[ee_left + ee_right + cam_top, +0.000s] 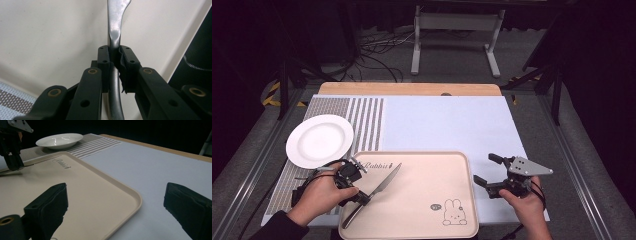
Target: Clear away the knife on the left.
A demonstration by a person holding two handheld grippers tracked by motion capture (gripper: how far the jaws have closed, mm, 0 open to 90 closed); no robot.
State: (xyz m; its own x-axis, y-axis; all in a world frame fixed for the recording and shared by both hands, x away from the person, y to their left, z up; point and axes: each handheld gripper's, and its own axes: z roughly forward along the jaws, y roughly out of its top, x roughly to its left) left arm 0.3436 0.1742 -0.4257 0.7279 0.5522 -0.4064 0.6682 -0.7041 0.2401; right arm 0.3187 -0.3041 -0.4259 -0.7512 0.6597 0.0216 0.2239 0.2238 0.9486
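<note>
A metal table knife (384, 184) lies slantwise on the left part of a beige tray (427, 172) with a rabbit print. My left gripper (363, 197) is shut on the knife's handle. In the left gripper view the two jaws clamp the knife (115, 30), whose blade runs up and away over the tray (50, 37). My right gripper (484, 168) is open and holds nothing, just right of the tray over the mat. In the right gripper view its jaws (116, 192) stand wide apart above the tray's corner (132, 195).
A white plate (319, 140) sits on the striped left part of the pale mat (447, 120), also seen as the plate (60, 140) far off. The left gripper (12, 152) is at the tray's far side. A wooden table edge (412, 89) runs behind.
</note>
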